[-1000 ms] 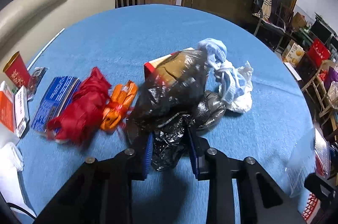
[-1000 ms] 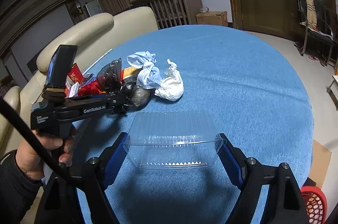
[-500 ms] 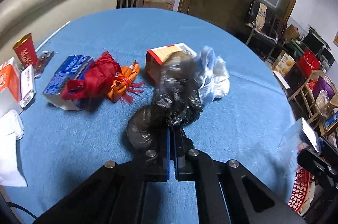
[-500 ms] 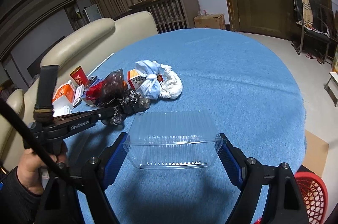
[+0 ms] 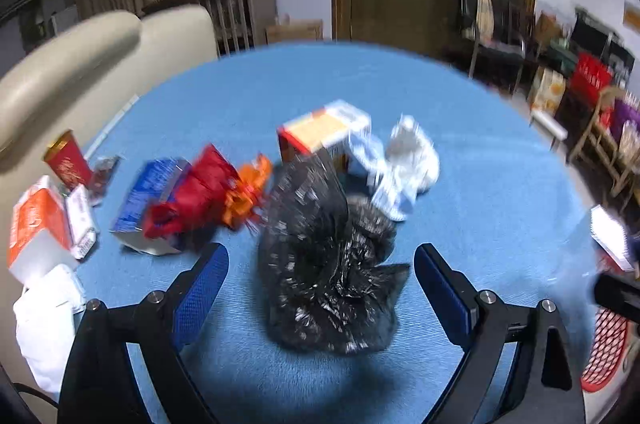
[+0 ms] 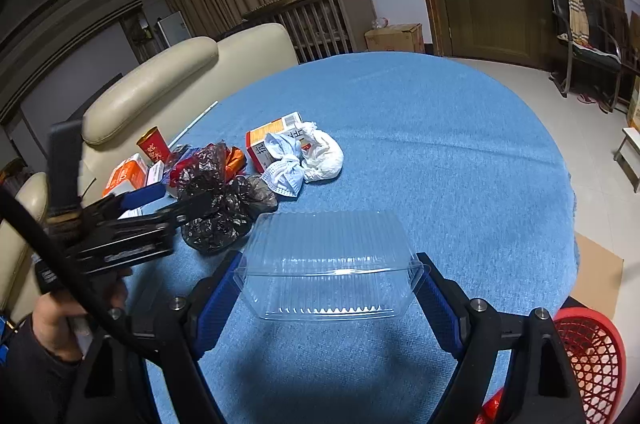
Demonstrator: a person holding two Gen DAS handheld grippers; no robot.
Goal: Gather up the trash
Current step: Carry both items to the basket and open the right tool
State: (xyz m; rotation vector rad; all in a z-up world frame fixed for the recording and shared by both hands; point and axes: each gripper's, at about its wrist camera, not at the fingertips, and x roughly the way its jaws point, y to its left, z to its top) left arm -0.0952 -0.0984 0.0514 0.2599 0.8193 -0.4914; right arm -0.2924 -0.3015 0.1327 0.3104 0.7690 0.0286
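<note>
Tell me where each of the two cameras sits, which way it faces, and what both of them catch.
Left wrist: rides the left gripper, looking forward over the blue table at the black plastic bag lying between its open blue fingers.
Right wrist: rides the right gripper, facing across the table toward the cream sofa; its fingers clamp a clear plastic container, and the person's left hand shows holding the other gripper.
Shared: the black bag, the red-and-white box, the white wad and the red basket.
</note>
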